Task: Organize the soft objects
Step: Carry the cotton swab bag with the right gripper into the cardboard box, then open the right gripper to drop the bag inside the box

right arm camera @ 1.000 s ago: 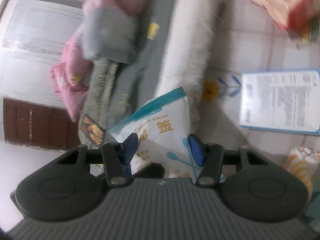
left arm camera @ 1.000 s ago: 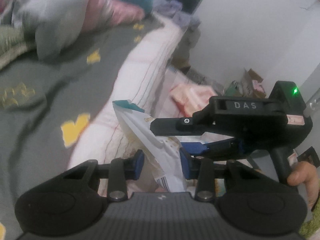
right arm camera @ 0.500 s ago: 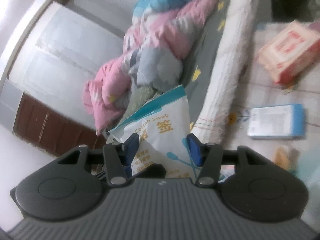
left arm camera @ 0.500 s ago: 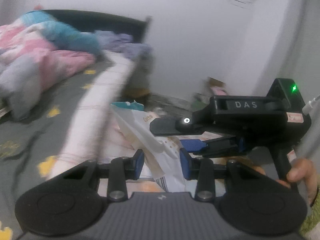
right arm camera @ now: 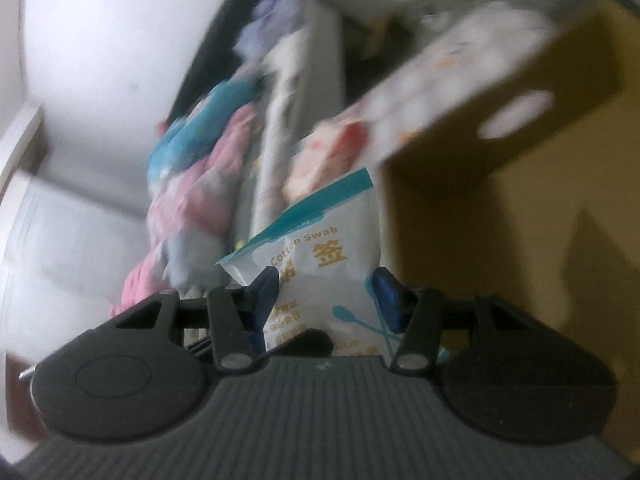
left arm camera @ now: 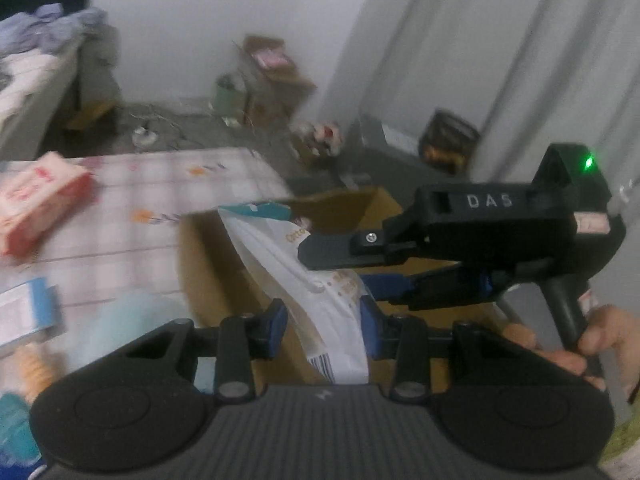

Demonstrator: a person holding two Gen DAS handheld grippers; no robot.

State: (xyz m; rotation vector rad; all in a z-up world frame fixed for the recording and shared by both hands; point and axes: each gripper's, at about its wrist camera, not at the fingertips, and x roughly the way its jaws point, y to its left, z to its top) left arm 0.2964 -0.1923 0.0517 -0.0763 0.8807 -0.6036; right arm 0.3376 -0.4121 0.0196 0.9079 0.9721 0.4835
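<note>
One cotton swab bag [left arm camera: 320, 292], white with a teal top strip, held by both grippers at once. Left gripper [left arm camera: 323, 322] pinches its lower part, blue pads pressed on both sides; the bag's long axis runs up and away from that gripper, leaning left, teal end farthest out, barcode end nearest the camera. Right gripper [right arm camera: 326, 294] also has the bag [right arm camera: 320, 256] between its pads, print "Cotton Swab" facing the camera, teal strip up and tilted down to the left; pads look pressed on the bag's sides. In the left view the right gripper [left arm camera: 372, 276] comes in from the right, level, its finger lying across the bag's front, a hand [left arm camera: 592, 344] on its handle.

One open cardboard box [left arm camera: 224, 264] just beyond and below the bag; in the right view its wall [right arm camera: 540, 184] fills the right side. Left of the left gripper: one pink box [left arm camera: 36, 200] on a checked mat [left arm camera: 152, 216], one blue-edged pack [left arm camera: 28, 316]. Bed with pink and teal bedding [right arm camera: 200, 168] far left of the right gripper, blurred.
</note>
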